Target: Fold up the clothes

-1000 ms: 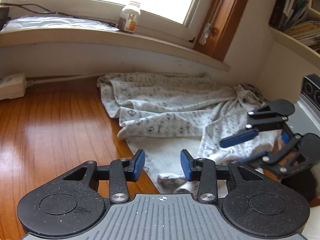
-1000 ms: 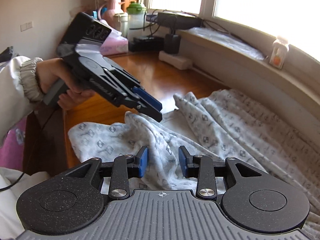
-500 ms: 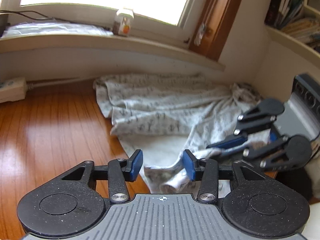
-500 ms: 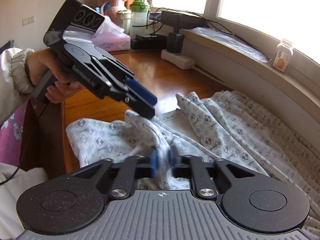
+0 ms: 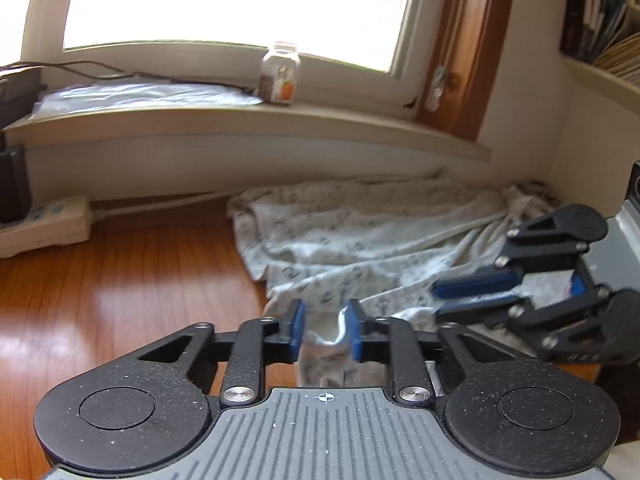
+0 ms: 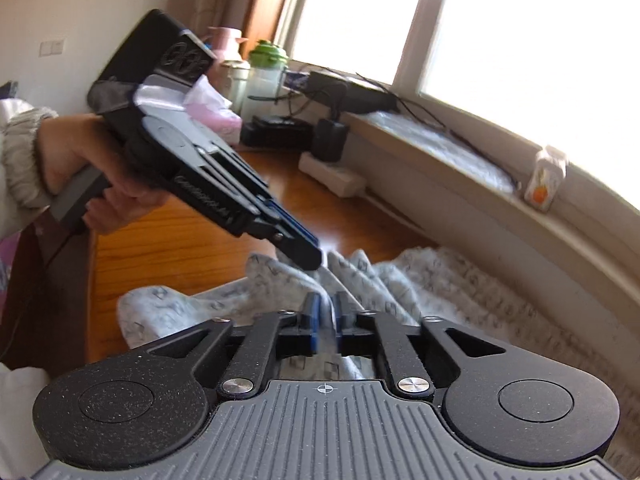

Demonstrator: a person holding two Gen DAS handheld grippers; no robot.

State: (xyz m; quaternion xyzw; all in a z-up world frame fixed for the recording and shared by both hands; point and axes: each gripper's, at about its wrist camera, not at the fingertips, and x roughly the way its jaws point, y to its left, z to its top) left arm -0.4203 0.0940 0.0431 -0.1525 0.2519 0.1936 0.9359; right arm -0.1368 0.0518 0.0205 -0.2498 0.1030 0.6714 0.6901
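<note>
A bright window (image 5: 236, 4) floods the room with daylight, its pale sill (image 5: 248, 120) curving below it. On the sill stands a small bottle (image 5: 280, 74), with a crinkled plastic sheet (image 5: 140, 94) left of it. Below the sill lies the glossy wooden tabletop (image 5: 120, 280), a power strip (image 5: 44, 226) at its back edge. Right of the window hangs a brown curtain (image 5: 472, 48), with bookshelves (image 5: 600, 20) beyond it.

wood tabletop (image 5: 120, 280) | on it: patterned garment (image 5: 360, 232), pwr strip (image 5: 44, 226)
</note>
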